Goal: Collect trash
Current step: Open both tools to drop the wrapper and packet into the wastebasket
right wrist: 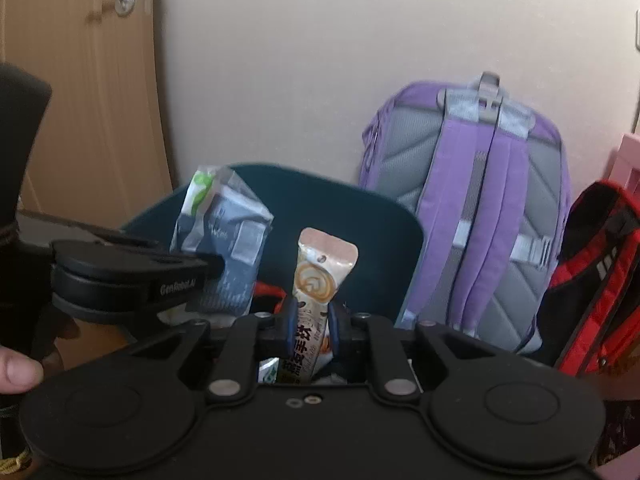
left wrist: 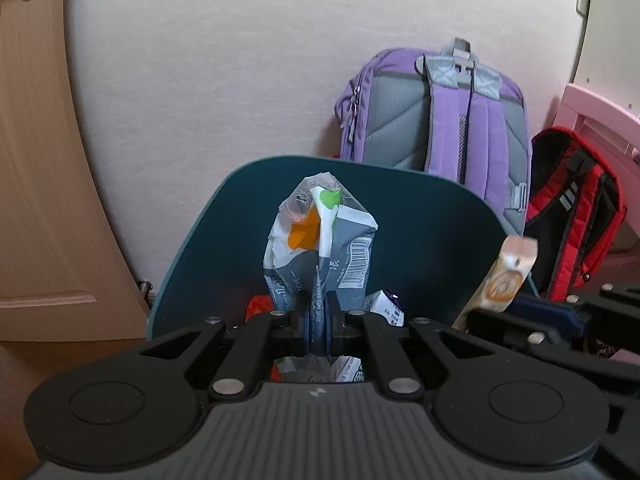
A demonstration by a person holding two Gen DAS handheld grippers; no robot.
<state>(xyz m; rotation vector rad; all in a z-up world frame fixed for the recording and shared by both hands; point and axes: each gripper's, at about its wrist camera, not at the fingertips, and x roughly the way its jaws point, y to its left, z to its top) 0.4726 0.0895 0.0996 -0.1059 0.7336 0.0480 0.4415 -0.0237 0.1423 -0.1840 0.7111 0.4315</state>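
While pinched upright, coffee sachet (right wrist: pixel 320 276), long axis vertical.

Both wrist views angled downward, close above the teal bin (left wrist: pixel 420 216) (right wrist: pixel 360 216), facing the wall. Left set left of right. Shared: bin, purple backpack (left wrist: pixel 440 120) (right wrist: pixel 480 184), wooden door (left wrist: pixel 36 160) (right wrist: pixel 80 100).

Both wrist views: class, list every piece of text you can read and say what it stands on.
"GenRobot.AI": on the side of the left gripper.
"soft and skin": on the crumpled blue-grey wrapper; its barcode digits are too small.
Large Chinese characters on the coffee sachet: blurred, not readable.
White carton print: too small.
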